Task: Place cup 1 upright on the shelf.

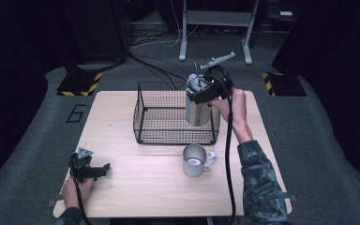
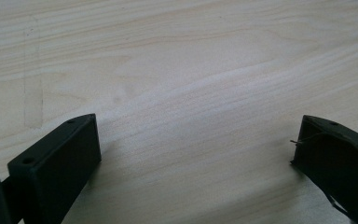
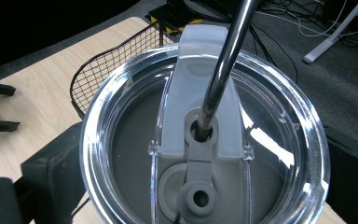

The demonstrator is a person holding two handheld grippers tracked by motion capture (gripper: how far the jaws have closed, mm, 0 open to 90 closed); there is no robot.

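Your right gripper [image 1: 201,91] is up over the far right part of the table [image 1: 136,187], its jaws pinched on a steel tumbler [image 1: 197,110] just under the lid. The tumbler hangs upright in the air above the right end of the wire basket [image 1: 143,117] — its base sits inside the basket's outline as seen from above, but you cannot tell from here whether it touches the mesh floor. In the right gripper view you look straight down on the clear lid [image 3: 121,140], with a grey slider [image 3: 191,93] across it and a metal straw [image 3: 223,60] rising out of the slider's hole; a black jaw presses each side of the tumbler, left and right of the lid.

Your left gripper [image 1: 104,168] rests at the near left corner of the table, your hand [image 1: 75,190] behind it. Its jaws are spread wide with nothing between them — the left gripper view shows bare wood in the gap.

A steel mug [image 1: 194,160] stands upright on the table just near of the basket, right of centre, its handle to the right. It is apart from the basket and well apart from both grippers. The basket sits on the far half of the table, near its middle.
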